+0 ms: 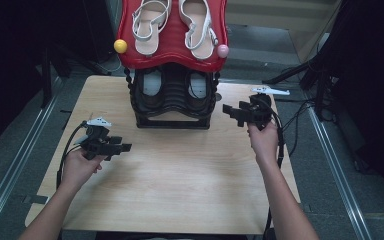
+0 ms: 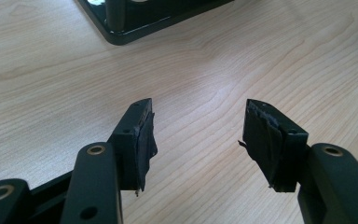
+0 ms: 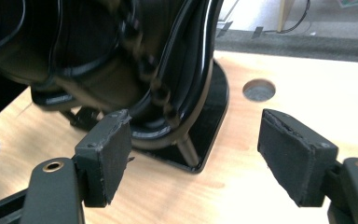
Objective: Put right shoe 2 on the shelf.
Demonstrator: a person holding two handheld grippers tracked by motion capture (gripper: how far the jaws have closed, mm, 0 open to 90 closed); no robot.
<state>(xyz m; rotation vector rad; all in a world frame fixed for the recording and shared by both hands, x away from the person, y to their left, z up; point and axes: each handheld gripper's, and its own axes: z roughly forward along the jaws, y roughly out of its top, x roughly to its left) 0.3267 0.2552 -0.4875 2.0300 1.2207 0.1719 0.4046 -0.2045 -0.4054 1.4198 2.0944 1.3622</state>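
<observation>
A tiered shoe rack [image 1: 172, 97] stands at the back middle of the wooden table [image 1: 180, 170]. Its red top shelf [image 1: 172, 52] carries a pair of white sandals [image 1: 152, 25]; the black lower shelves hold dark shoes [image 1: 152, 85]. My left gripper [image 1: 124, 147] hovers open over the table, left of the rack's front, with nothing between its jaws [image 2: 198, 126]. My right gripper [image 1: 228, 110] is open beside the rack's right side, jaws pointing at it. In the right gripper view the rack's black base [image 3: 200, 116] lies just beyond the open gripper [image 3: 196, 135].
A yellow ball [image 1: 120, 46] and a pink ball [image 1: 223, 50] cap the red shelf's front corners. A round hole [image 3: 259, 89] is cut in the table near the rack's base. Cables [image 1: 300, 115] and stand legs lie on the floor at the right.
</observation>
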